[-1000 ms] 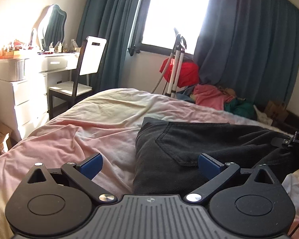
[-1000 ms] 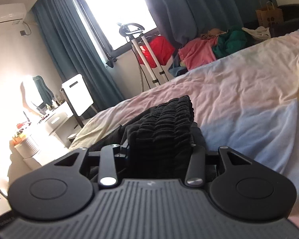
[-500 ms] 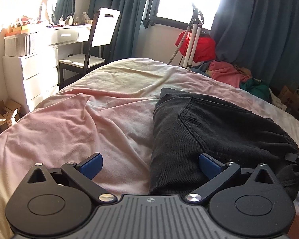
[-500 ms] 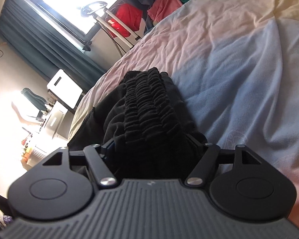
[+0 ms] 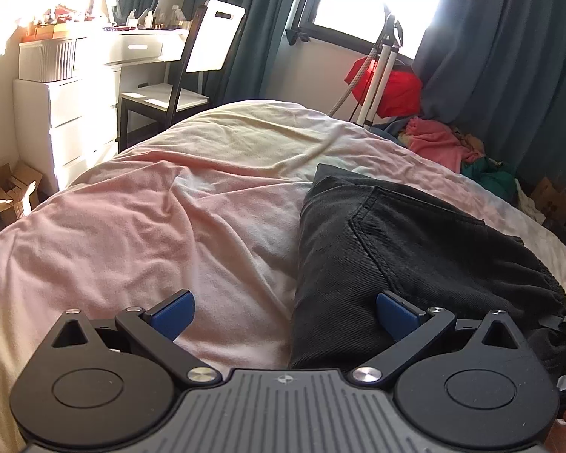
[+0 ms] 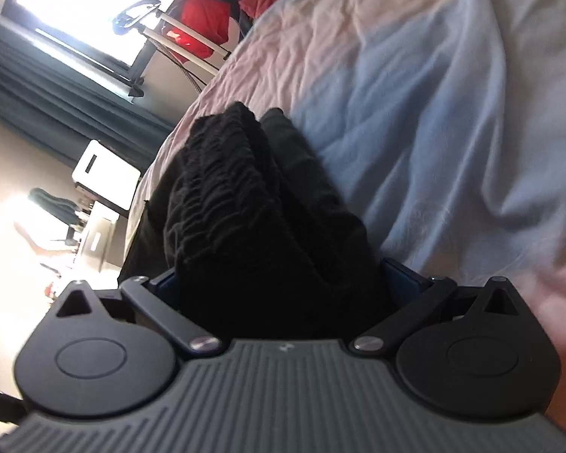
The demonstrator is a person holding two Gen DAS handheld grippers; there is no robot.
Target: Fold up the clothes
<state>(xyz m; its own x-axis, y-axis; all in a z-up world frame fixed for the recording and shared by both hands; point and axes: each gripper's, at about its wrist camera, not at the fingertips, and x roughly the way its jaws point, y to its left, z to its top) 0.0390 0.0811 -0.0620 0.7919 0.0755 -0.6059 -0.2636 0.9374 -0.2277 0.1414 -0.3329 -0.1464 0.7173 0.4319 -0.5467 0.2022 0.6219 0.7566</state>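
Folded black trousers (image 5: 396, 234) lie on the pink and pale bed sheet (image 5: 151, 226), back pocket facing up. My left gripper (image 5: 285, 313) is open just above the bed, its blue pads (image 5: 173, 311) wide apart; the trousers' near left edge sits between them, untouched. In the right wrist view the gathered waistband of the trousers (image 6: 245, 207) bulges up between the jaws of my right gripper (image 6: 283, 279). Those jaws are opening and stand wide, and the cloth rests loose between them on the sheet (image 6: 434, 113). The right pads are mostly hidden by fabric.
A white dresser (image 5: 83, 113) and a chair (image 5: 192, 75) stand left of the bed, with a cardboard box (image 5: 11, 192) on the floor. Beyond the bed are a garment steamer stand (image 5: 381, 64), a heap of coloured clothes (image 5: 441, 143) and dark curtains.
The right gripper's jaws have spread wide and let go of the waistband, while that gripper rolled and sank toward the bed. The left gripper tipped down slightly over the trousers' edge.
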